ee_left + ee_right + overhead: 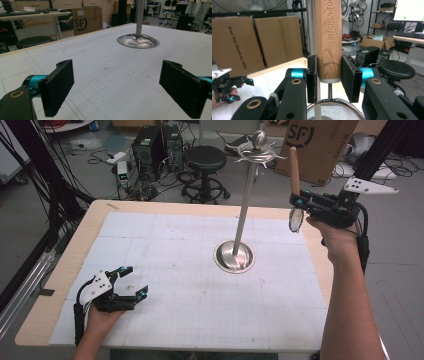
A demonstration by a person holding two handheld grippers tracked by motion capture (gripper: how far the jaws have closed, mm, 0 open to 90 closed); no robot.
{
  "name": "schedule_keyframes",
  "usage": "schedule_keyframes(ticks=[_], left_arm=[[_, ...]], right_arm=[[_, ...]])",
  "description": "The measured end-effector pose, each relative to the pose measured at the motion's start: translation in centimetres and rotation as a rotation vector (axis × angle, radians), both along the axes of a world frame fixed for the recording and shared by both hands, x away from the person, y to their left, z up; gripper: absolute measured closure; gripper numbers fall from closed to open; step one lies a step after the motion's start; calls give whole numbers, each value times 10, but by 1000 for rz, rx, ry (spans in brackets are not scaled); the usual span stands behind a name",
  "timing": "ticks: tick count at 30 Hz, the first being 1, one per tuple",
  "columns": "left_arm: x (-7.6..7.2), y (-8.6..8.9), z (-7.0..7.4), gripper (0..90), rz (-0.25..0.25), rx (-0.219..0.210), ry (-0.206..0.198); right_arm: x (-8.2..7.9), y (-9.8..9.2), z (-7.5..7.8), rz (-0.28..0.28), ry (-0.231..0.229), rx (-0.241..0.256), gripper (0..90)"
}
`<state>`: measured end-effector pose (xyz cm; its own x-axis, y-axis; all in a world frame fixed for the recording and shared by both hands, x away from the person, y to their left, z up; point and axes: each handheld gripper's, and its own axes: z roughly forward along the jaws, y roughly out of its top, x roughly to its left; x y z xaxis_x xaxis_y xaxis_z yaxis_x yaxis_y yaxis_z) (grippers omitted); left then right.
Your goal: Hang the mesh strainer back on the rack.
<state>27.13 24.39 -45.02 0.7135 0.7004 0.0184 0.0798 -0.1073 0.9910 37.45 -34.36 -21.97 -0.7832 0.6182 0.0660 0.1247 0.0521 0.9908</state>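
A: Where was the strainer (332, 110)?

B: Raised near the desk's (65, 270) far right edge, beside the metal stand (242, 210), its wooden handle upright, pinched by the right tongs (328, 77).

A: The left tongs (117, 87)?

B: Spread wide, low over the desk.

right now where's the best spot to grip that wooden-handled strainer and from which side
Grip the strainer on its straight wooden handle, low near the mesh head, coming square from the side. The right gripper holds it that way: handle upright, flat pads on opposite sides, mesh hanging below.
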Motion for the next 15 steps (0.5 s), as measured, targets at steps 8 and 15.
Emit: schedule_keyframes(ticks=[8, 15], left_arm=[[0, 0, 0, 130, 1, 3, -3], [0, 0, 0, 130, 2, 0, -1]], right_arm=[[5, 2, -3, 7, 20, -4, 682], [10, 10, -7, 23, 35, -19, 682]])
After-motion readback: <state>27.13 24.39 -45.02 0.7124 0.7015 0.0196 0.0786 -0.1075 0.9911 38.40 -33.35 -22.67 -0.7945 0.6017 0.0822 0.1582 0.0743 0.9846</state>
